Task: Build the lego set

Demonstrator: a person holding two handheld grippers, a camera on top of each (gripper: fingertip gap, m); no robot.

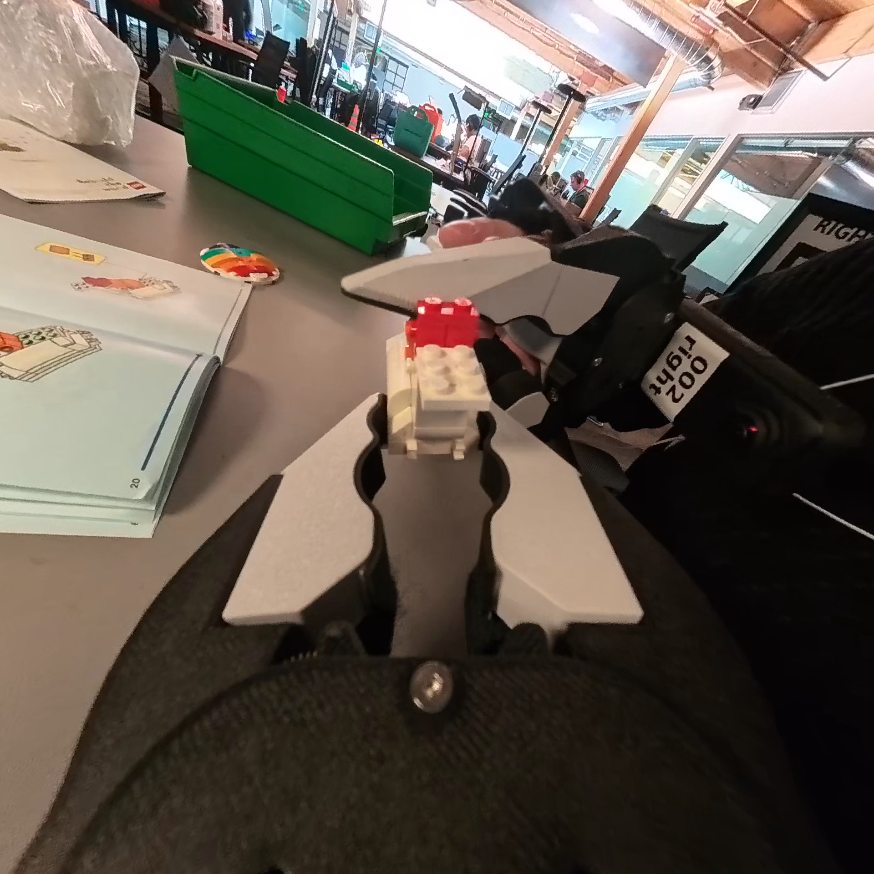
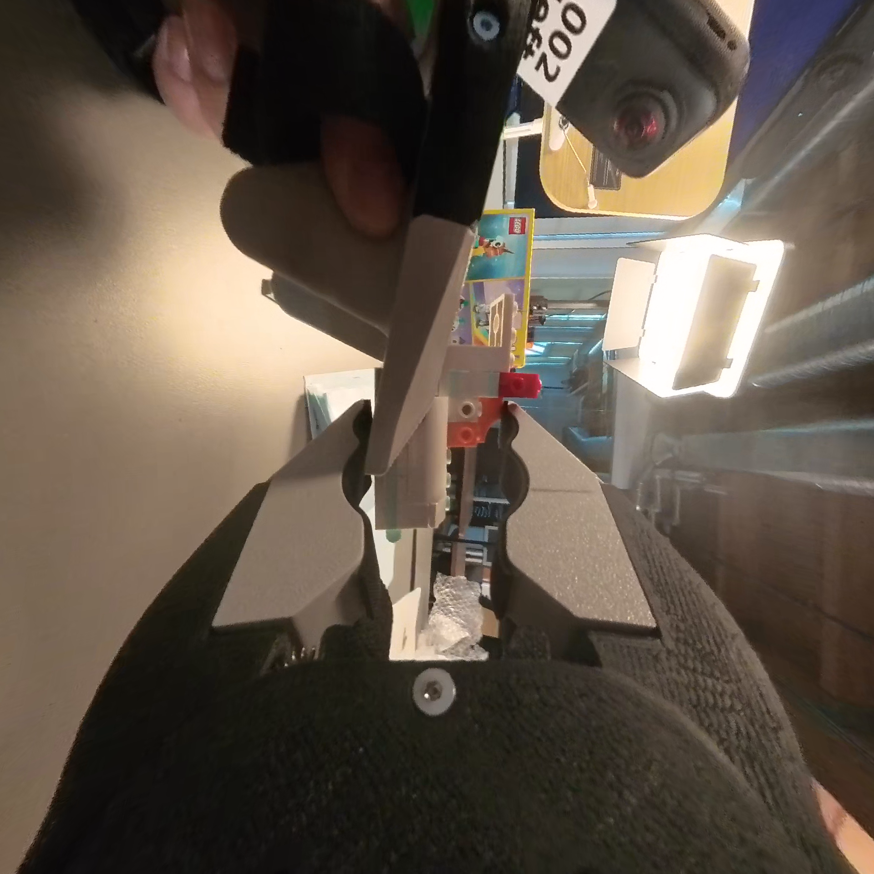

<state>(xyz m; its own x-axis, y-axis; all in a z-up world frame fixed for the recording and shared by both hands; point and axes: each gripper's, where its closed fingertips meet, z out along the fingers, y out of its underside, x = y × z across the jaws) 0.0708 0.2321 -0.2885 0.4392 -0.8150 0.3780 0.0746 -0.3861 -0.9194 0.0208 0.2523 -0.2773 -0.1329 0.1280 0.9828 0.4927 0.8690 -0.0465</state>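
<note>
A small lego model [image 1: 437, 402] of white bricks with red bricks [image 1: 447, 321] on top is held above the grey table [image 1: 307, 359]. My left gripper [image 1: 432, 416] is shut on its white base. My right gripper comes in from the right, and its upper finger [image 1: 454, 274] lies on the red bricks. In the right wrist view the right gripper [image 2: 437, 409] is closed around the model [image 2: 466, 416]. One fingertip touches the red part [image 2: 520, 385]. The left gripper's finger [image 2: 416, 340] is wedged by the other.
An open instruction booklet [image 1: 94, 378] lies at the left, with a second booklet [image 1: 71, 179] and a plastic bag [image 1: 56, 71] behind it. A green bin [image 1: 293, 156] stands at the back. A round coloured disc [image 1: 239, 262] lies near it. A lego box [image 2: 506, 265] shows beyond the model. My hands' fingertips stand some 5 cm from each other.
</note>
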